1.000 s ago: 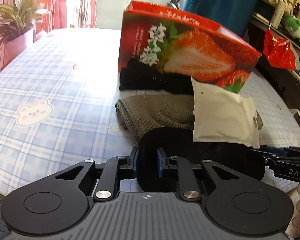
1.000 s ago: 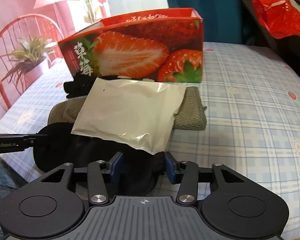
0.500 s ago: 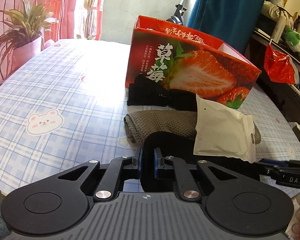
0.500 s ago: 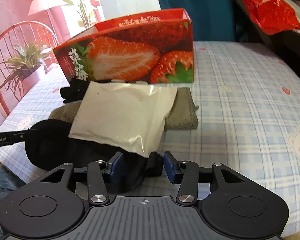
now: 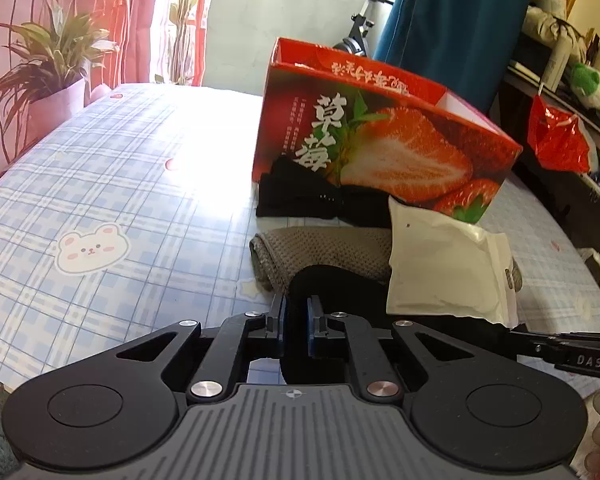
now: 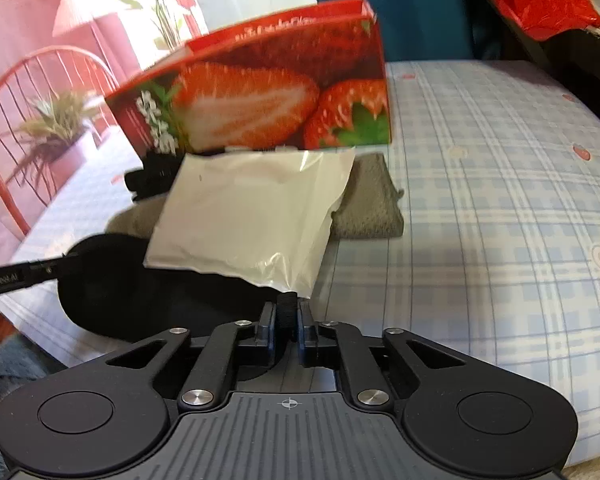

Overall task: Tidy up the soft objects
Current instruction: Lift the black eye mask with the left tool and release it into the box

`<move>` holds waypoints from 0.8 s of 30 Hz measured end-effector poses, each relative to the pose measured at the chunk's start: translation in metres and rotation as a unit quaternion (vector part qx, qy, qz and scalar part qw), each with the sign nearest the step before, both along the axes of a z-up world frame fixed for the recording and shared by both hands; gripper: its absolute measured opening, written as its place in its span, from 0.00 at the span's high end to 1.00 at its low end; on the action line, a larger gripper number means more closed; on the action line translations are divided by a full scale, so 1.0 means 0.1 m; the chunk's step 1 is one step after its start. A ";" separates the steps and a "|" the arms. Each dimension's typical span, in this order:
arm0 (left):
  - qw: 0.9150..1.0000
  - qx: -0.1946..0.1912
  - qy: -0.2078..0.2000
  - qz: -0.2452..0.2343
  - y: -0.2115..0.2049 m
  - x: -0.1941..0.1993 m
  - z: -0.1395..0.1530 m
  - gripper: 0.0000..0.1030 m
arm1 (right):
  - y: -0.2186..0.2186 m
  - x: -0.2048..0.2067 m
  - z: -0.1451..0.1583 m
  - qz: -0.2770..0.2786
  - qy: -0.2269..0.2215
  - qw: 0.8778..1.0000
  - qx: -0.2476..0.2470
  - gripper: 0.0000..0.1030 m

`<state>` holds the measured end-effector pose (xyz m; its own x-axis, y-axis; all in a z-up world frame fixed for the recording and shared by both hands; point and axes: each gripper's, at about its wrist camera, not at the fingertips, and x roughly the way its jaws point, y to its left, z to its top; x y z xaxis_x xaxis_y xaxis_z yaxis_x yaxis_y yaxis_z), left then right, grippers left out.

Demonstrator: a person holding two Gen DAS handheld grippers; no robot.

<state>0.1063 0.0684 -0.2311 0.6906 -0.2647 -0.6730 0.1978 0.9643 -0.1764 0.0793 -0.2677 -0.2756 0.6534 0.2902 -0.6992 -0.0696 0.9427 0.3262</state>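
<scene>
Blue-checked tablecloth (image 5: 112, 184) with bear prints, both grippers pinching one black soft item at the near edge.

Left gripper (image 5: 296, 322) has its jaws pressed in on the left end of the black fabric piece (image 5: 332, 284), which runs between them and off to their right; the right gripper (image 6: 287, 318) clamps a black fold of the same piece (image 6: 112, 280), whose bulk lies left of its jaws. Just beyond both pairs of jaws a white plastic pouch (image 6: 252, 216) lies over a folded grey towel (image 5: 320, 248). Farther ahead a second bundle of black cloth (image 5: 300, 194) sits against the open strawberry-printed box (image 5: 384, 140). Beyond the table to the left are a potted plant (image 5: 56, 80) and a red chair (image 6: 40, 92).
</scene>
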 end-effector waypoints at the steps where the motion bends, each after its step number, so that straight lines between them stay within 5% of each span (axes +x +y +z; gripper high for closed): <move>1: 1.000 -0.001 -0.003 0.001 0.00 0.00 0.01 0.90 | -0.02 -0.01 0.04 0.000 -0.009 1.000 0.002 0.93; 24: 0.988 -0.022 -0.153 0.002 -0.04 -0.09 0.80 0.91 | -0.09 -0.06 0.99 0.003 -0.195 0.981 -0.011 0.94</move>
<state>0.0974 0.0641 -0.1512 0.8616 -0.2856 -0.4197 0.2441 0.9580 -0.1507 0.0735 -0.2764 -0.1763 0.8704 0.2832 -0.4028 -0.1913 0.9483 0.2533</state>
